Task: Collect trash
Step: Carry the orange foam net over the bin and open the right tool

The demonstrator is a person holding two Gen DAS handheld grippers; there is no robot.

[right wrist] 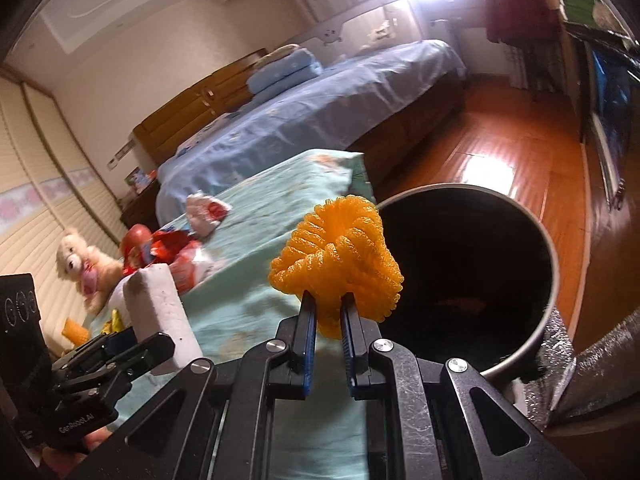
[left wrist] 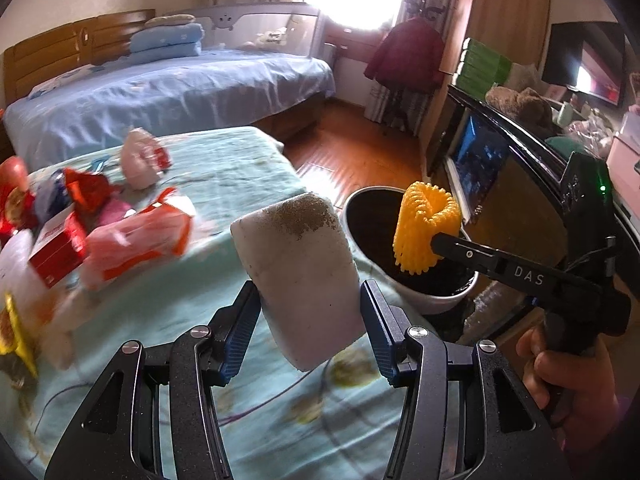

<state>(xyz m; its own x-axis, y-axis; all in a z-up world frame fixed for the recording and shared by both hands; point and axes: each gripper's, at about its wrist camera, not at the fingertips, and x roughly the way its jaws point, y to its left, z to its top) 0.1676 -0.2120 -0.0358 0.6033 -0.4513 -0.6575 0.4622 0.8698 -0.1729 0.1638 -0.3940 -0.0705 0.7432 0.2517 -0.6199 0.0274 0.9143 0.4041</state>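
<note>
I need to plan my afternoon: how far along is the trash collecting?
Something orange already lies in the round black-lined bin. In hand: left gripper holds a white foam block, right gripper a yellow foam net at the bin. Left: red-and-white wrappers on the teal cloth.

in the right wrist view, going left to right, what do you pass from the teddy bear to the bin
teddy bear → white foam block held in the left gripper → orange foam net pinched in the right gripper → bin, dark inside, standing on the wooden floor
</note>
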